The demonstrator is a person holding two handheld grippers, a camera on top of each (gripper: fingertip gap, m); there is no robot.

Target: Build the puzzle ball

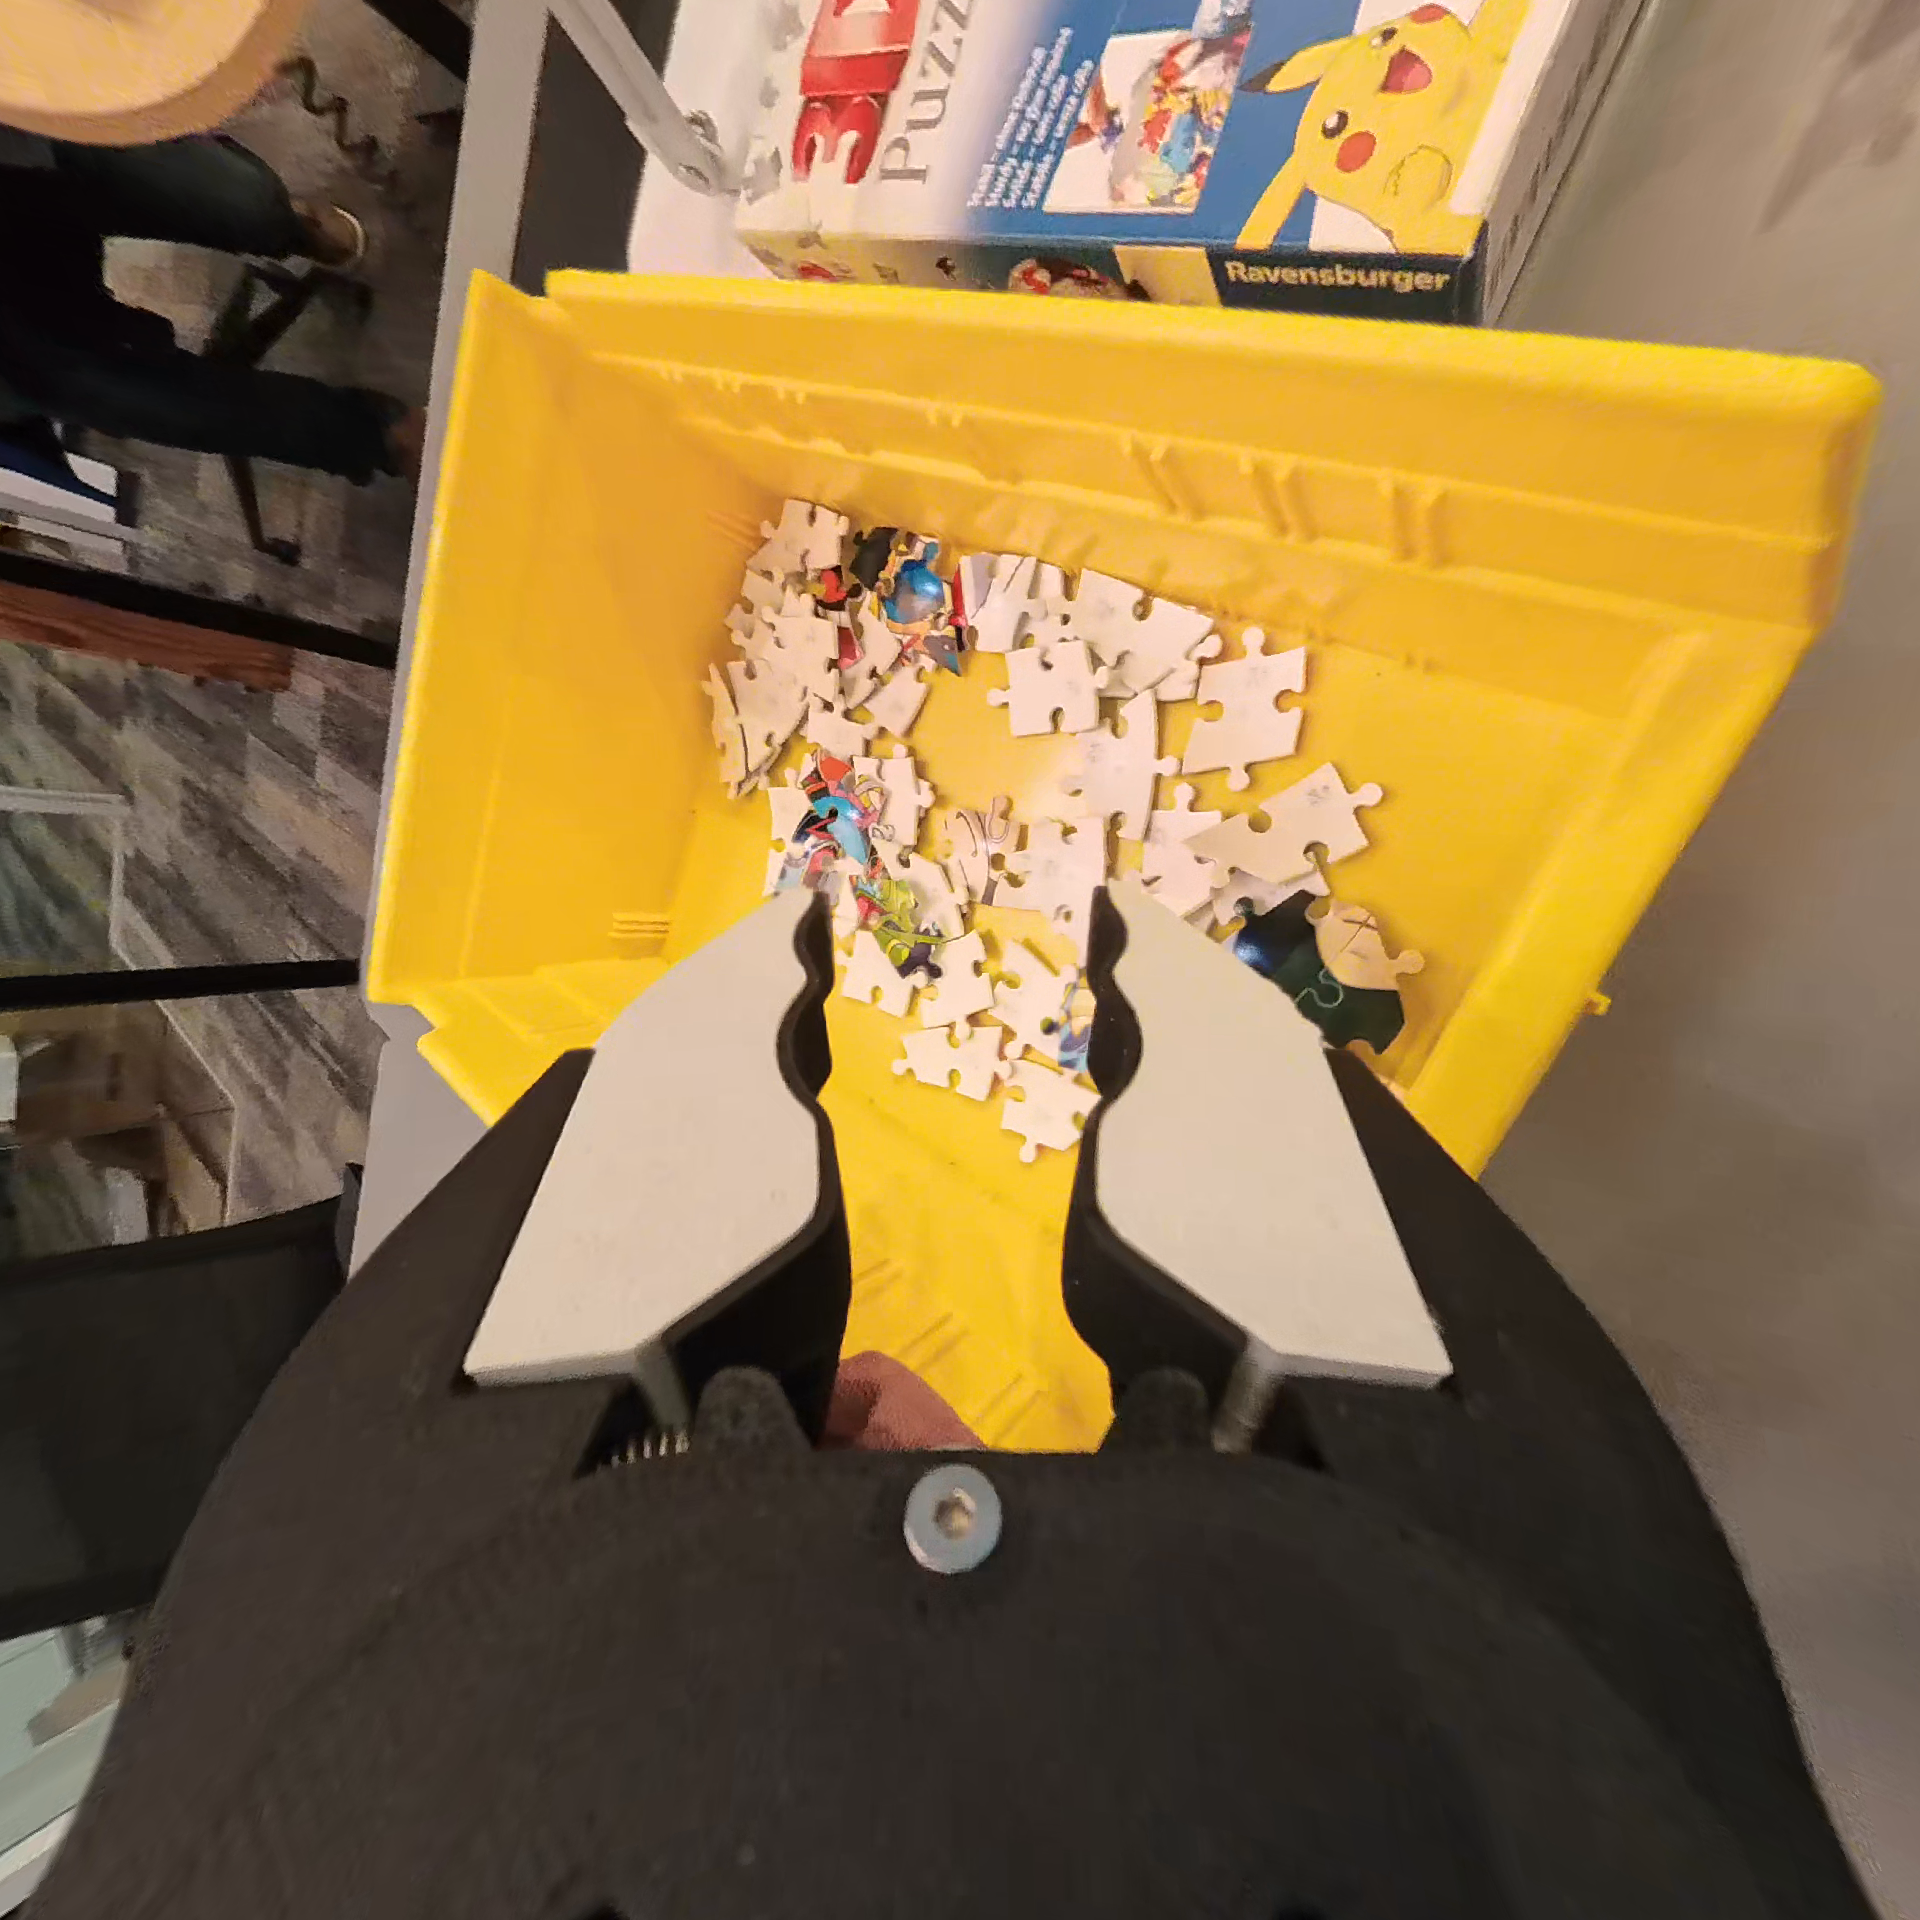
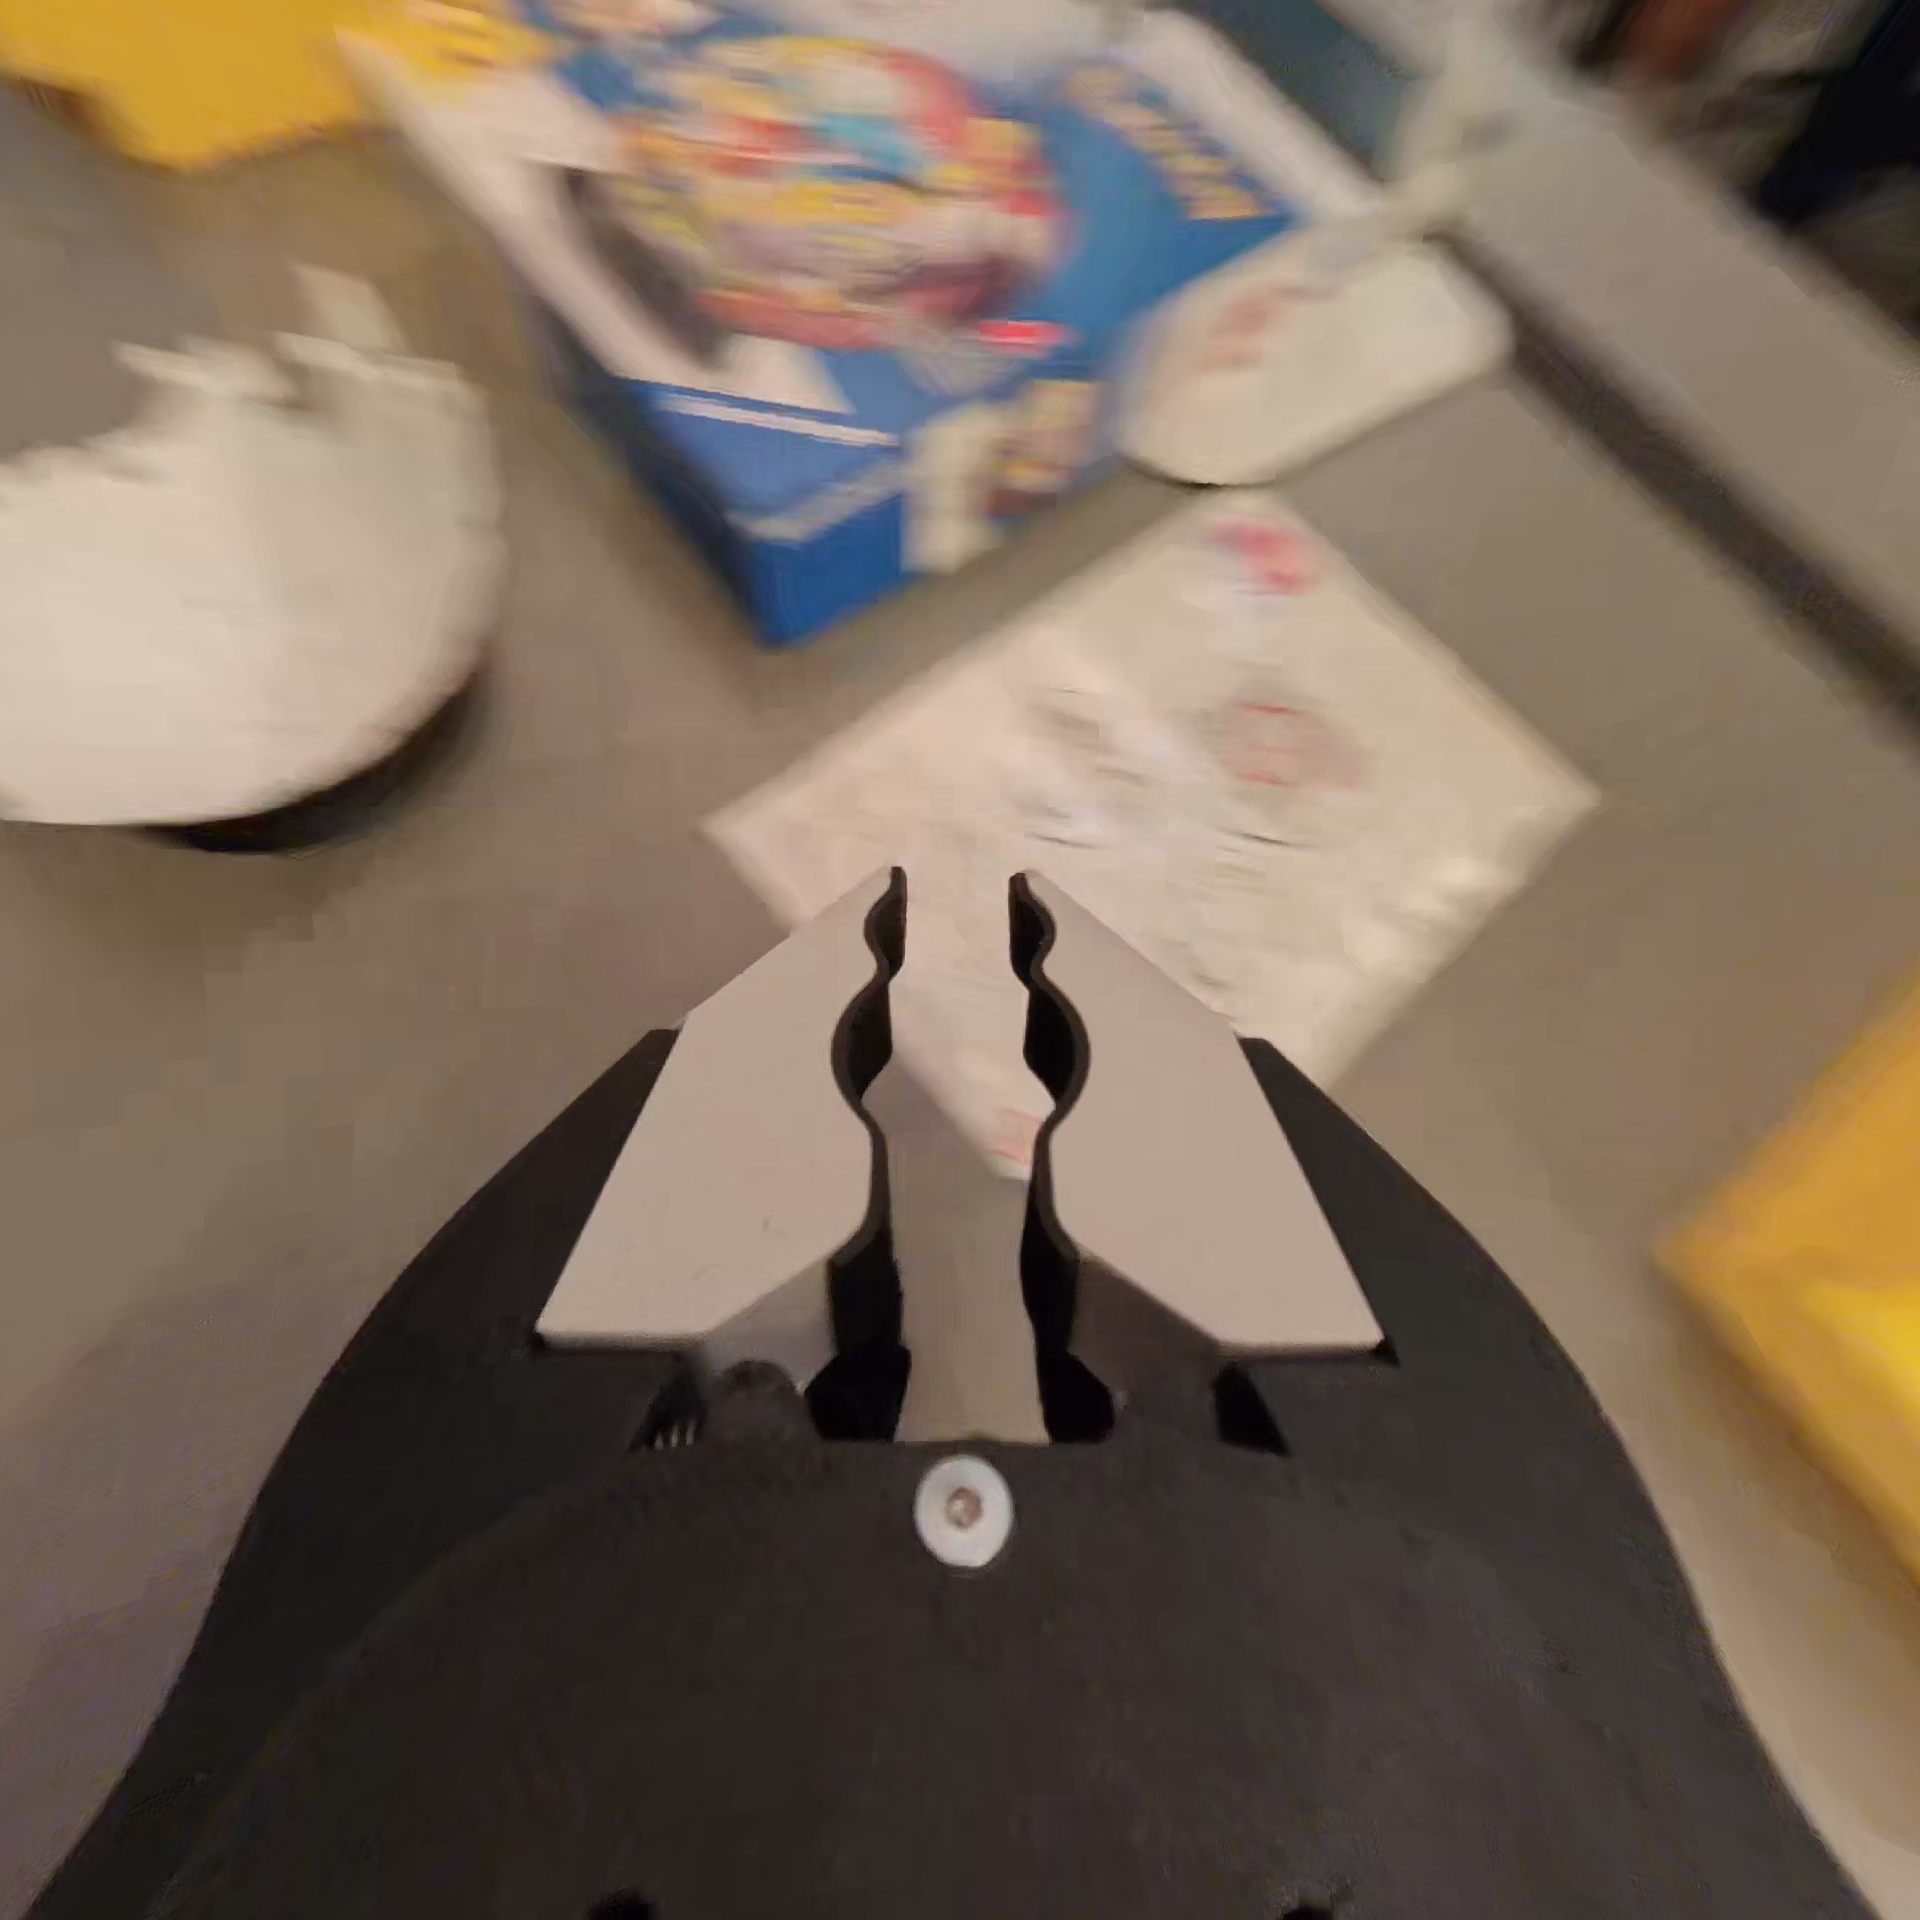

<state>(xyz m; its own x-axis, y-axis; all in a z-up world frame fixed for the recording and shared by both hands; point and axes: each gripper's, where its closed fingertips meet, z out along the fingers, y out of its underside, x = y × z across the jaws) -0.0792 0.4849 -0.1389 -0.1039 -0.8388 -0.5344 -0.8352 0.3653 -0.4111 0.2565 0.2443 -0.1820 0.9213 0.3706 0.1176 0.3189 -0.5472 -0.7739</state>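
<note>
Yellow bin (image 1: 540,644) walls ring loose puzzle pieces (image 1: 1049,686); left tool (image 1: 956,904) spread above them, right tool (image 2: 956,878) parted, empty, over bench (image 2: 468,987).

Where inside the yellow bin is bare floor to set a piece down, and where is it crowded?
Free: the yellow bin floor near the left gripper, between its fingers, and the strip along the right wall. Crowded: the puzzle pieces heaped mid-floor toward the far wall, thickest at the left.

yellow bin (image 1: 1558,790), white-backed puzzle pieces (image 1: 1049,686), blue box (image 2: 831,488), grey fingers (image 1: 686,1174)
</note>
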